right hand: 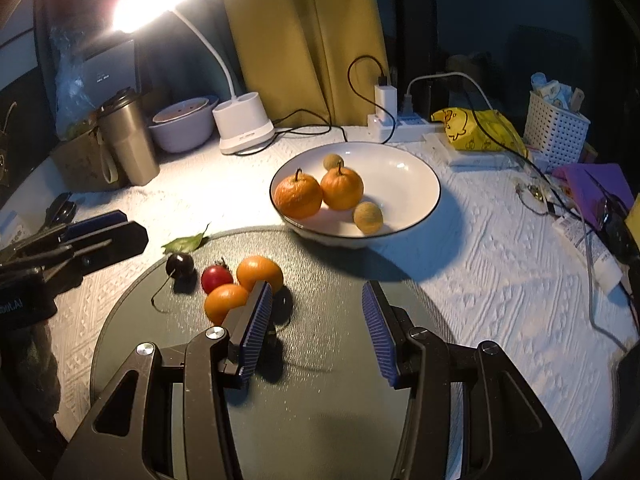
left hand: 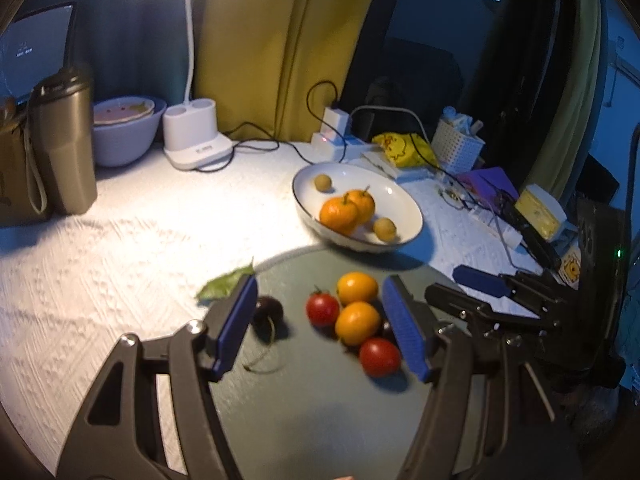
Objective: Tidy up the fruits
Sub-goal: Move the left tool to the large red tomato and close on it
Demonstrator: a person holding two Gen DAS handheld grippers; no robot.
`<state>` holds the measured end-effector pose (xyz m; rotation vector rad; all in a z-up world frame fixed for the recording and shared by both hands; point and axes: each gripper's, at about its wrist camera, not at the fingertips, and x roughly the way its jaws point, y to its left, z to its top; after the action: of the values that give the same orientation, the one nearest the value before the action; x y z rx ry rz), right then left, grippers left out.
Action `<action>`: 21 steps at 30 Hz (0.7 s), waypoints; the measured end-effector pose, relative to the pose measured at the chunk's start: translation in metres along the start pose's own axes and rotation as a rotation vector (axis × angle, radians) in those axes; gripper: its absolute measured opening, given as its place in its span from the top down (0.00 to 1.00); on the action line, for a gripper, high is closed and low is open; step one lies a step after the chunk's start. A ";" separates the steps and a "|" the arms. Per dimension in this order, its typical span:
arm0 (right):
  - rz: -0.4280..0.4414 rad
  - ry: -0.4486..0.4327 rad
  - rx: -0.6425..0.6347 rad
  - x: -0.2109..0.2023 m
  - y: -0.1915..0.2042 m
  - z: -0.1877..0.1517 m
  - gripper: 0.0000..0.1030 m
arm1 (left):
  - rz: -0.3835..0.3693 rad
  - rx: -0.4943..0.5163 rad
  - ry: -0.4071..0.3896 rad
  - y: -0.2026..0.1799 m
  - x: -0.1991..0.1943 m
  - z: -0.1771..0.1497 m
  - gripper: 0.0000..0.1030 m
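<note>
A round dark tray [left hand: 304, 400] [right hand: 320, 412] holds small fruit: two orange kumquats [left hand: 357, 288] [right hand: 260, 272], two red tomatoes [left hand: 322, 308] [right hand: 216, 278] and a dark cherry [left hand: 267, 312] [right hand: 180, 265]. A white bowl [left hand: 400, 200] [right hand: 408, 184] behind it holds two tangerines [left hand: 338, 214] [right hand: 298, 195] and two small brown fruits [left hand: 385, 229] [right hand: 368, 218]. My left gripper [left hand: 320, 320] is open, low over the tray, its fingers either side of the fruit cluster. My right gripper [right hand: 320, 332] is open and empty over the tray, right of the fruit.
A desk lamp base [left hand: 196, 136] [right hand: 244, 124], a steel tumbler [left hand: 64, 140] [right hand: 128, 140] and a lilac bowl [left hand: 124, 132] stand at the back left. A power strip [right hand: 400, 124], yellow bag [right hand: 480, 130], white basket [right hand: 556, 128] and cables crowd the back right. A green leaf [left hand: 226, 284] lies by the tray.
</note>
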<state>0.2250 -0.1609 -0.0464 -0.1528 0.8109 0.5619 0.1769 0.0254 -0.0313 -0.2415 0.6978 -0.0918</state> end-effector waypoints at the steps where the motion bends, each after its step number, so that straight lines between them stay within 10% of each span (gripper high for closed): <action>1: 0.001 0.001 0.001 -0.001 0.000 -0.002 0.51 | -0.002 0.000 0.005 -0.002 0.001 -0.003 0.35; 21: 0.005 0.010 0.066 -0.012 -0.038 -0.038 0.51 | 0.003 0.053 0.148 -0.050 0.038 -0.044 0.36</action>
<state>0.2142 -0.2102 -0.0669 -0.0933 0.8391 0.5390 0.1768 -0.0373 -0.0750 -0.1838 0.8416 -0.1257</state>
